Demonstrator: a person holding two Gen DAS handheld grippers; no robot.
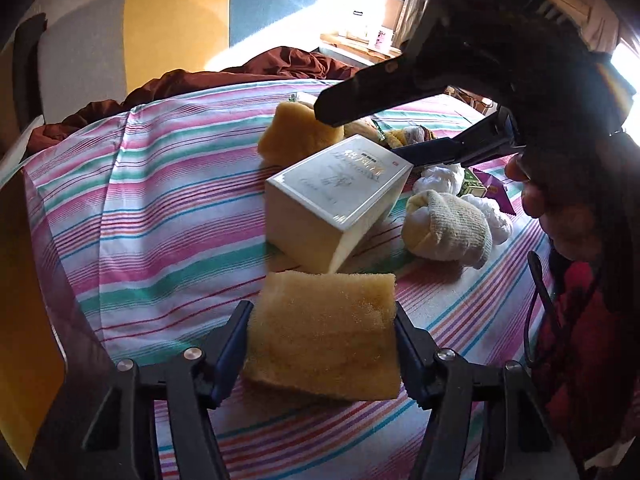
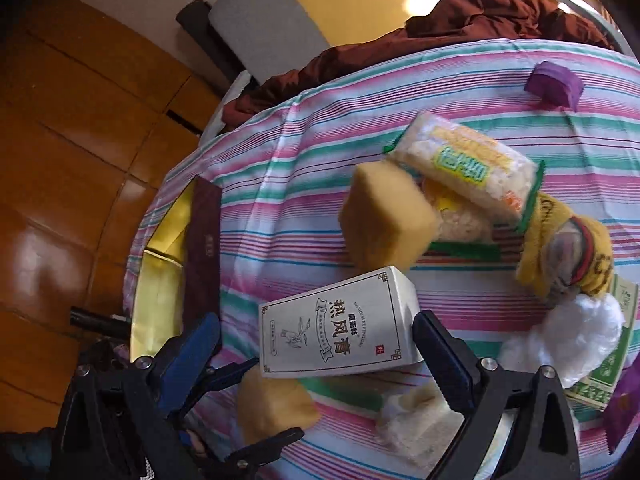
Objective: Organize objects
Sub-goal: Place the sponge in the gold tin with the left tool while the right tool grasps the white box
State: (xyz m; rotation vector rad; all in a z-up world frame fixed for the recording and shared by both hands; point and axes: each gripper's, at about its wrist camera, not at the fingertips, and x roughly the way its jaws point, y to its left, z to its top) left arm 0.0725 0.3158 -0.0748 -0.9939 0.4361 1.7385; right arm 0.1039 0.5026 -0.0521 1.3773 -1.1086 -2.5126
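My left gripper (image 1: 322,312) is shut on a flat yellow sponge (image 1: 324,340), with a pad pressed on each side, low over the striped bedsheet (image 1: 160,208). In the right wrist view the same left gripper (image 2: 276,398) and sponge (image 2: 272,412) show at the bottom left. A white carton with Chinese print (image 2: 332,328) stands tilted on the sheet (image 1: 340,192). My right gripper (image 2: 316,320) is open around it. One finger (image 2: 440,352) lies at its edge and the other (image 2: 200,336) stands apart from it. From the left wrist the right gripper (image 1: 366,132) reaches in from the upper right.
Behind the carton are a second yellow sponge (image 2: 384,220), rice snack packs (image 2: 464,160), a yellow sock roll (image 2: 568,248), a white bag wad (image 2: 576,336), a cream sock roll (image 1: 448,224) and a purple packet (image 2: 556,84). A maroon box (image 2: 204,252) sits at the bed's edge.
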